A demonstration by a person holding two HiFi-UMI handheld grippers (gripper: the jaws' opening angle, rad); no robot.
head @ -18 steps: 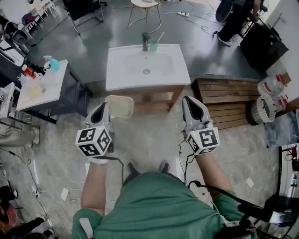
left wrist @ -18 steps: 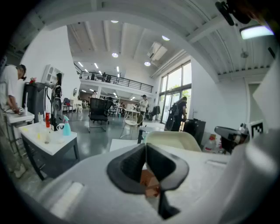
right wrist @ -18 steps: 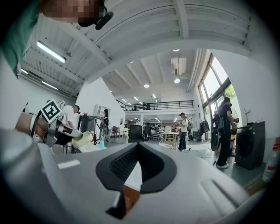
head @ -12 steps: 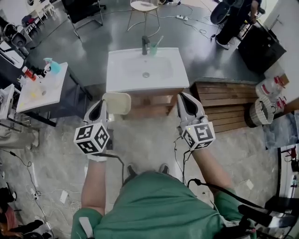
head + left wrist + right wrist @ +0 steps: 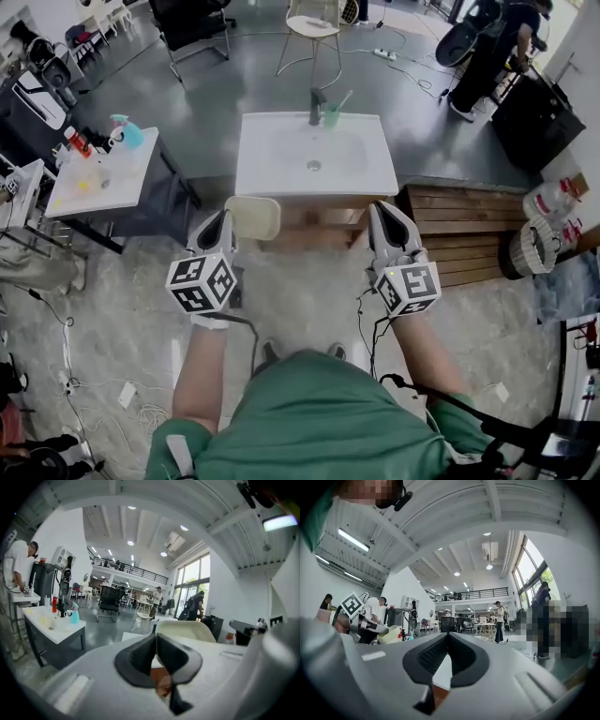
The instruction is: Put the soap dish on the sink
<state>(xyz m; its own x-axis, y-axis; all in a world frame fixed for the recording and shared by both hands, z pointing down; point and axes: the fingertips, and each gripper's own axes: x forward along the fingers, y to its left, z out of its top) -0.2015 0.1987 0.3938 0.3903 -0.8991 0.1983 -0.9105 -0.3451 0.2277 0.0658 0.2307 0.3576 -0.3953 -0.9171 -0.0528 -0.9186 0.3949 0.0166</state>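
Left gripper (image 5: 223, 220): clamped on dish (image 5: 251, 217).
Right gripper (image 5: 382, 214): jaws together, empty.
Change: sink (image 5: 315, 155) now nearer; placing probably next.

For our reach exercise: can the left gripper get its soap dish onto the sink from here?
Probably yes: the left gripper holds the soap dish just short of the sink, with nothing standing between them.
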